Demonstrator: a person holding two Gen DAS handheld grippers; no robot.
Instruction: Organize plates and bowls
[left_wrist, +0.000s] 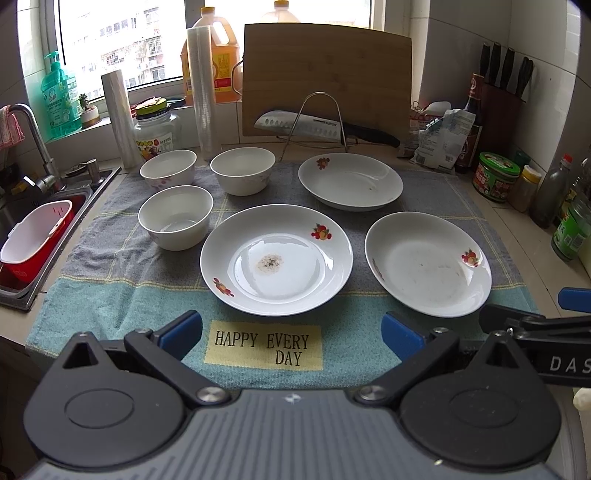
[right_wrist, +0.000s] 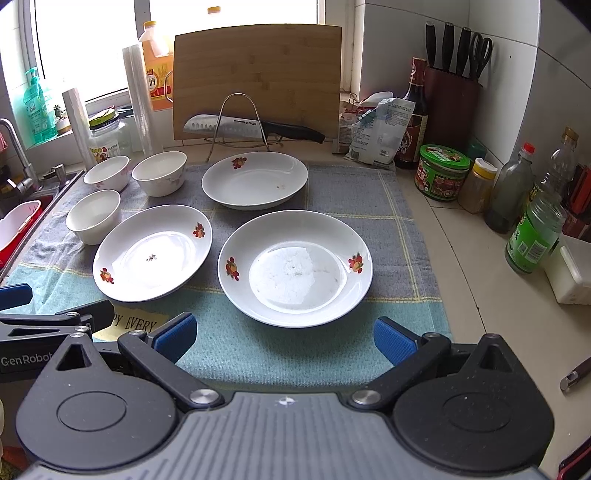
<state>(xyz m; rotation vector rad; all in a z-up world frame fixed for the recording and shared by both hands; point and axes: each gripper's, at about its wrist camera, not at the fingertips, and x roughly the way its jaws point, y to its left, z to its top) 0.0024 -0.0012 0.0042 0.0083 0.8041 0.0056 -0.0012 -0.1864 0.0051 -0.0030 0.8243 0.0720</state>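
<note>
Both my tongs hang at the near edge of the towel (left_wrist: 110, 266). My left tongs (left_wrist: 291, 332) are spread wide and empty, and so are my right tongs (right_wrist: 284, 338); neither touches any dish.

Just beyond my left tongs lies the middle plate (left_wrist: 276, 258), with a speckled stain at its centre. To its right, just beside it but apart, is the right plate (right_wrist: 295, 267), which sits straight ahead of my right tongs. Farther back rests the far plate (left_wrist: 350, 181). On the left stand three bowls: the near bowl (left_wrist: 175, 216), then the far left bowl (left_wrist: 168, 170) and the far right bowl (left_wrist: 242, 170), all upright and separate.

Nothing is stacked yet, so I judge the sorting has not begun. Next, I would likely pinch one plate's rim and lift it onto another.
</note>
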